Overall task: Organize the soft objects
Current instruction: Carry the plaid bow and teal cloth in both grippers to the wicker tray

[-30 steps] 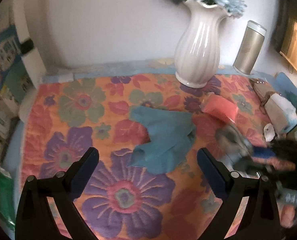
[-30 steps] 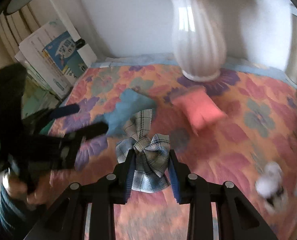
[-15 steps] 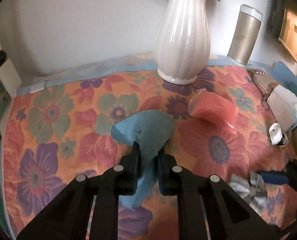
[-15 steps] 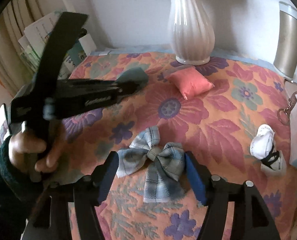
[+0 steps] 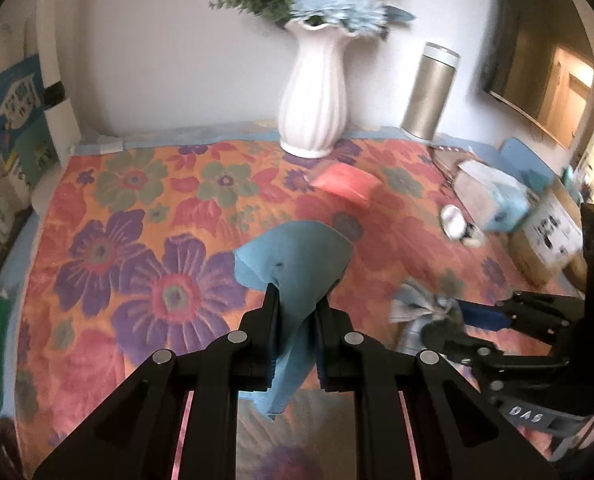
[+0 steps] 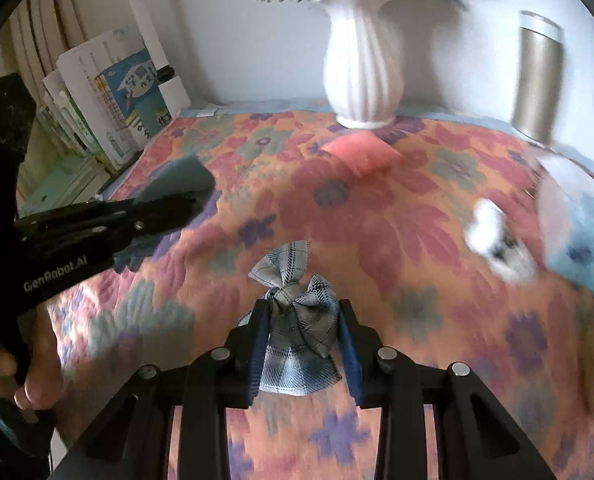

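My left gripper [image 5: 295,300] is shut on a teal blue cloth [image 5: 297,256] and holds it lifted above the floral quilt [image 5: 137,240]; the cloth hangs down between the fingers. It also shows at the left of the right wrist view [image 6: 177,178]. My right gripper [image 6: 303,312] is shut on a grey plaid bow [image 6: 297,320], which also shows in the left wrist view [image 5: 417,308]. A small coral pillow [image 5: 345,184] lies in front of the vase. A white rolled sock [image 6: 493,236] lies at the right.
A white ribbed vase [image 5: 317,92] with flowers and a metal tumbler [image 5: 431,92] stand at the back wall. Books [image 6: 109,96] lean at the left. A pale blue pouch [image 6: 581,232] and a cardboard box [image 5: 549,236] sit at the right edge.
My left gripper closed on the teal cloth and lifted it. My right gripper, open over the plaid bow half a second ago, has closed on it again.
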A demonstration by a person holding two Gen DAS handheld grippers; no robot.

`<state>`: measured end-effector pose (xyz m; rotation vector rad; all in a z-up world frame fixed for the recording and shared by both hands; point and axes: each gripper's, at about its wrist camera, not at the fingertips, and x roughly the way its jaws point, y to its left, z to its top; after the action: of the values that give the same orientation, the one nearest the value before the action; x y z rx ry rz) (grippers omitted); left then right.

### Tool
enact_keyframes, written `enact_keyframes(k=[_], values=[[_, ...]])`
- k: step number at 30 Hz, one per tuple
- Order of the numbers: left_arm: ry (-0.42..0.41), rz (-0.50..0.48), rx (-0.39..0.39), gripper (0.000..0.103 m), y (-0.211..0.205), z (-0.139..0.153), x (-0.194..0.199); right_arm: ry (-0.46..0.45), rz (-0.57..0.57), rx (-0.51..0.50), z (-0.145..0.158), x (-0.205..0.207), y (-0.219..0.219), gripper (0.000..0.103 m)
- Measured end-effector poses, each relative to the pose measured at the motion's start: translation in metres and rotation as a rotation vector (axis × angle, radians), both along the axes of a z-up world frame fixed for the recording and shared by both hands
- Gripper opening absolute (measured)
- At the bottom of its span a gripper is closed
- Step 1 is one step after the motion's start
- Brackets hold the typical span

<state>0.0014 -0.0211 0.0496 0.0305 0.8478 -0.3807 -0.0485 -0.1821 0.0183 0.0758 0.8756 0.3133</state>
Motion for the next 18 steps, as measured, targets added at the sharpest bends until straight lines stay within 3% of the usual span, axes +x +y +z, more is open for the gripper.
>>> enact_keyframes(k=[4, 8, 18], values=[[0.007, -0.034, -0.015, 0.012, -0.014, 0.003, -0.022, 0.01, -0.061, -0.009, -0.002, -0.04, -0.02, 0.032], [0.004, -0.11, -0.081, 0.012, -0.042, 0.01, -0.044, -0.004, -0.13, -0.001, 0.005, -0.082, -0.053, 0.032], [-0.065, -0.341, -0.065, 0.012, -0.149, 0.046, -0.096, -0.118, -0.328, 0.051, 0.047, -0.157, -0.143, 0.032]])
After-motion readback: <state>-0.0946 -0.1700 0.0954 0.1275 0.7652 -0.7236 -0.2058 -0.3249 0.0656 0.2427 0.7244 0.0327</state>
